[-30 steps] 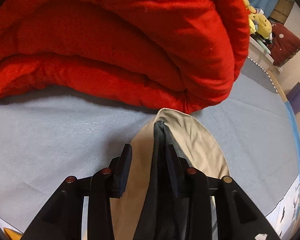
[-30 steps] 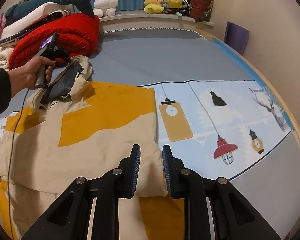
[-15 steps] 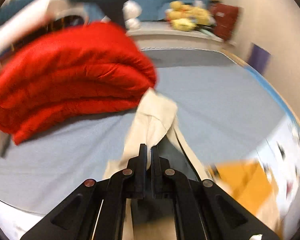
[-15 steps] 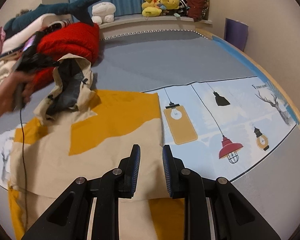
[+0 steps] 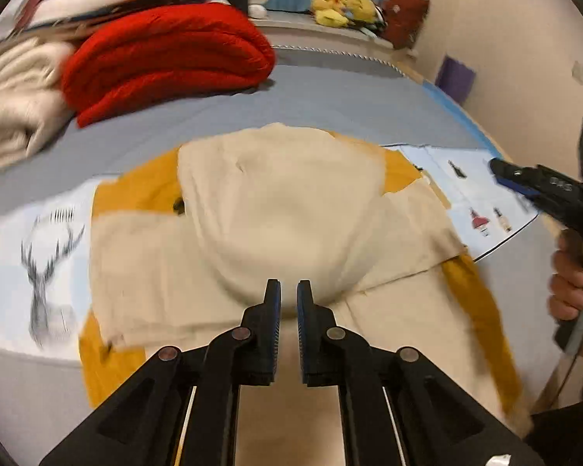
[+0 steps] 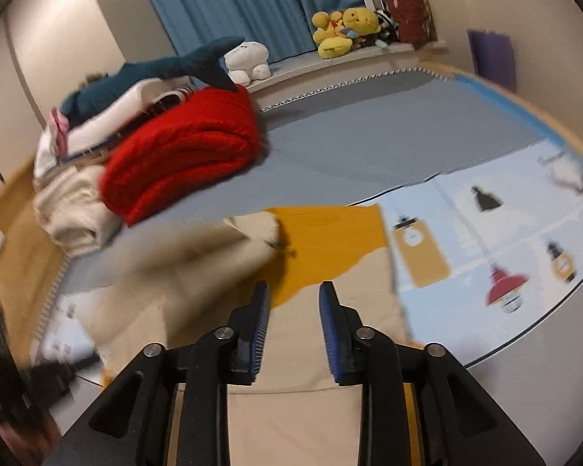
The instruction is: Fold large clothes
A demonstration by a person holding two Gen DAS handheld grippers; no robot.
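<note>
A cream-and-mustard cloth garment lies spread on the grey bed, below a folded red fleece blanket. Over the garment, the left gripper shows a narrow empty gap, its jaws just reopening slightly. The right gripper, jaws just widening, holds nothing.

1. Warm, dim indoor light in both views; no glare.
2. Fisheye bending curves the bed edges, with black vignetted corners.
3. Motion blur smears the cream garment in the right wrist view, and the left side of the left wrist view.
4. Soft shadow lies under the red blanket.
</note>
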